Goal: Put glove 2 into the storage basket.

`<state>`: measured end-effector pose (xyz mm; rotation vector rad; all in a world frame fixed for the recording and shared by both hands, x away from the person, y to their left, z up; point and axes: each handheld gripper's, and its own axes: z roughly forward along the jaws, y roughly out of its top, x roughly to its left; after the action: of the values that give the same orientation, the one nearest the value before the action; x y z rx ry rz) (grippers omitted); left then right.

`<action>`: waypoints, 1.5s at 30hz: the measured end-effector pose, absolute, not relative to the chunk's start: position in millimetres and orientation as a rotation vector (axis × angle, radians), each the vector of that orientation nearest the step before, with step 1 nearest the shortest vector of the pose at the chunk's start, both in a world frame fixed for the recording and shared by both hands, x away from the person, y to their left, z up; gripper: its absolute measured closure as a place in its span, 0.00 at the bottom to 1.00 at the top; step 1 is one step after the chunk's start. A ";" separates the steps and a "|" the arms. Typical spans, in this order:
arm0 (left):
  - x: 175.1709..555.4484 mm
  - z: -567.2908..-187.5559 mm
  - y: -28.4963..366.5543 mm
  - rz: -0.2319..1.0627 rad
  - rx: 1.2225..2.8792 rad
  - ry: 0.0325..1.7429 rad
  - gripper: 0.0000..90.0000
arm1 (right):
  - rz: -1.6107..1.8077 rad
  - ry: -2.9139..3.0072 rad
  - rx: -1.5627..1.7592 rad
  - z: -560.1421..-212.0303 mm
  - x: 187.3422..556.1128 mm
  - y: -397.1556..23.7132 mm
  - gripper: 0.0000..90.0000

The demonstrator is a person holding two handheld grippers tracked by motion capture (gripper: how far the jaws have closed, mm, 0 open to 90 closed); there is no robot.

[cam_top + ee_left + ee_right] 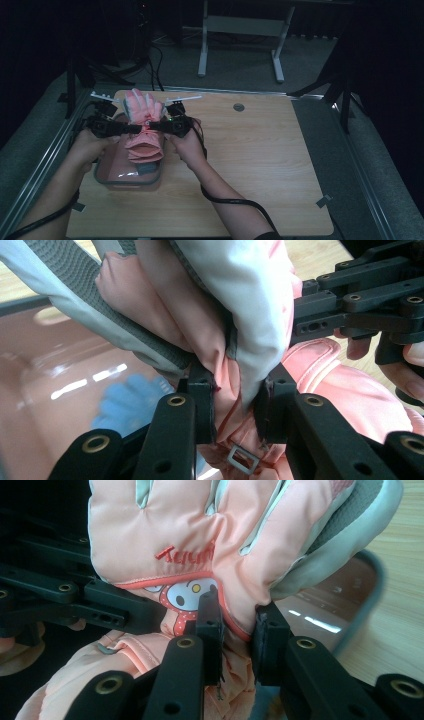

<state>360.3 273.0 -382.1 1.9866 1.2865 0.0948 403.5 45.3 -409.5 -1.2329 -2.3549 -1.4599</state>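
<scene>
A padded pink glove (144,125) with grey trim is held up between my two grippers above a pink bin (107,172); its fingers point away from me. My left gripper (134,129) is shut on the glove's left edge, the fabric (235,390) pinched between its pads. My right gripper (154,127) is shut on the opposite edge near the wrist seam, below a cartoon patch (185,596). In the left gripper view, the right gripper's black linkage (360,305) and a hand show just beyond the glove (220,300). Something blue (127,400) lies inside the bin.
The bin sits at the left of a wooden table (260,160) with a metal grommet (238,107) near its far edge. Black stands (340,85) flank the table, and a white desk frame (240,30) stands behind. Cables (235,202) trail off the grippers.
</scene>
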 end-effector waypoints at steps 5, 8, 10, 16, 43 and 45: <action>359.7 -398.6 288.7 0.088 1.980 1.309 0.81 | -1.436 -2.361 -1.236 -424.1 403.0 65.9 0.86; 363.2 -415.8 294.2 0.061 1.975 1.328 0.81 | -1.405 -2.372 -1.250 -436.1 405.0 72.5 0.86; 364.4 -424.1 295.8 0.050 1.973 1.340 0.81 | -1.382 -2.374 -1.261 -444.9 406.7 75.8 0.86; 364.9 -447.7 302.3 0.017 1.994 1.374 0.81 | -1.319 -2.381 -1.269 -470.8 407.2 85.1 0.85; 351.0 -482.1 297.1 0.079 2.025 1.459 0.53 | -1.143 -2.518 -1.213 -494.5 399.7 89.1 0.72; 351.1 -481.3 297.7 0.102 2.025 1.471 0.47 | -1.143 -2.541 -1.197 -493.4 400.9 90.6 0.65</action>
<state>351.1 297.7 -481.3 2.0248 1.4715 0.1019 400.9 90.6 -493.4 -1.1967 -2.5412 -1.1430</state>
